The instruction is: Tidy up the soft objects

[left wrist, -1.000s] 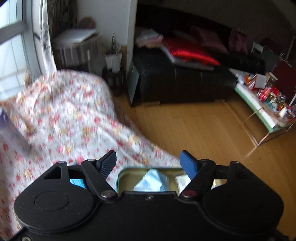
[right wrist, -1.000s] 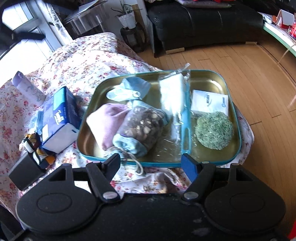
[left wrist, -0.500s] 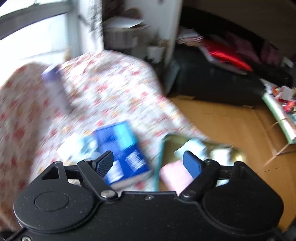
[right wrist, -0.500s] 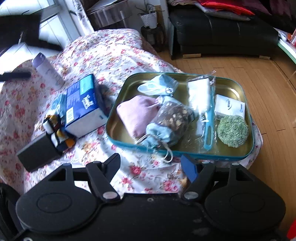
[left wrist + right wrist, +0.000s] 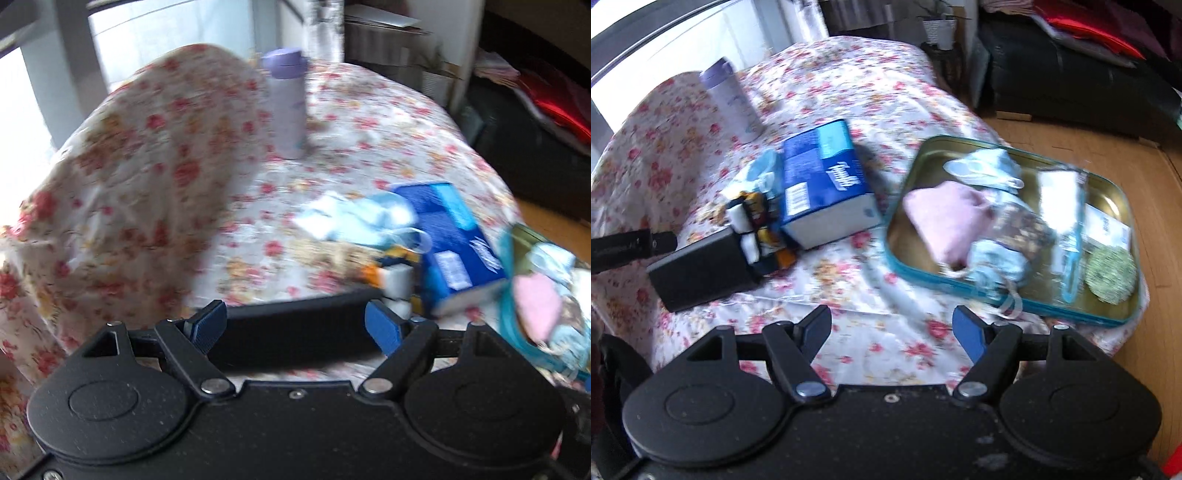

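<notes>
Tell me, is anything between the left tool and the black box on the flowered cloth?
Nothing visible. The left tool is open, and the black box lies right in front of it, lined up with the gap. The blue carton and the colourful soft bundle sit beyond the box, to its right.

Floral cloth (image 5: 886, 110), matt and creased, covers the surface ahead of both tongs. Tray (image 5: 1115, 192), right of the right gripper's (image 5: 892, 328) fingers: glossy gold metal, teal rim. In it, a pink cloth pouch (image 5: 942, 218), matt, and a rough green scrubber (image 5: 1112, 275). Blue tissue pack (image 5: 827, 177): glossy wrap. Black box (image 5: 701, 269): matt. Lilac bottle (image 5: 286, 107): smooth, probably plastic.
</notes>
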`<state>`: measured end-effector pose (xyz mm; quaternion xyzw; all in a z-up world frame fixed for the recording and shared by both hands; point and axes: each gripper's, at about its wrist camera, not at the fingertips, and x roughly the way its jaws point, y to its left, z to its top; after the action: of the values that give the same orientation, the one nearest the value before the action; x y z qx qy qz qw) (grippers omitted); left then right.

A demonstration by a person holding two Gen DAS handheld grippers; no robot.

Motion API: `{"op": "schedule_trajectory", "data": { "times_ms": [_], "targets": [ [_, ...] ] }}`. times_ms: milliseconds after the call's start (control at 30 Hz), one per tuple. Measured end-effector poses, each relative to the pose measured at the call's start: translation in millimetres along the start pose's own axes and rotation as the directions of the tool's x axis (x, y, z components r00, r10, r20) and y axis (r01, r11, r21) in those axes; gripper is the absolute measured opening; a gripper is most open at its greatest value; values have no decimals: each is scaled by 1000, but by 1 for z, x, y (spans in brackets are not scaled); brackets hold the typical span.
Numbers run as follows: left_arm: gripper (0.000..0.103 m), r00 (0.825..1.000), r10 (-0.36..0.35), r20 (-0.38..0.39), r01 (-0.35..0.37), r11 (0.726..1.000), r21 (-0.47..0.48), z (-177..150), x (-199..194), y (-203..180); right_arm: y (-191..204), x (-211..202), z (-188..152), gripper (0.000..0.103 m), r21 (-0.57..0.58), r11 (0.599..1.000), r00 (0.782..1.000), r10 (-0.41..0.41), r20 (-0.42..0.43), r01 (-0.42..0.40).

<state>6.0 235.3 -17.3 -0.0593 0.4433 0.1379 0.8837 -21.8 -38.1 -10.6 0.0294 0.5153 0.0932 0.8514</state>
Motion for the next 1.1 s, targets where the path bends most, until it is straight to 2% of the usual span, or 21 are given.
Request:
{"op": "schedule_trajectory", "data": {
  "times_ms": [133, 200, 433, 567, 633, 700, 867, 1100],
  "targets": [
    [78, 1000, 25, 2, -24, 998, -55, 14, 16, 34, 28, 10, 8, 72, -38, 999, 1000, 18, -16, -19],
    [78, 999, 32, 12, -32, 998, -54, 20, 24, 43, 40, 18, 14, 72, -47, 998, 999, 29, -28, -31],
    [78, 996, 40, 86, -37, 999, -32, 47, 53, 56, 73, 38, 30, 73, -92, 995, 998, 34, -47, -38],
    [78, 993, 17, 114, -12, 999, -46, 43, 71, 62, 86, 52, 37, 73, -115, 993, 998, 29, -59, -36],
    [78, 998, 3, 65, 0, 999, -42, 40, 86, 64, 92, 60, 40, 73, -124, 992, 997, 28, -65, -36],
    [78, 1000, -10, 29, 12, 997, -76, 39, 95, 71, 98, 68, 43, 73, -132, 991, 997, 27, -73, -37],
    [78, 999, -51, 9, 52, 980, -190, 40, 103, 92, 113, 85, 55, 73, -144, 989, 997, 24, -74, -35],
    [78, 999, -39, 13, 41, 987, -156, 39, 106, 86, 133, 103, 76, 73, -161, 987, 1000, 6, -28, -11]
  ]
}}
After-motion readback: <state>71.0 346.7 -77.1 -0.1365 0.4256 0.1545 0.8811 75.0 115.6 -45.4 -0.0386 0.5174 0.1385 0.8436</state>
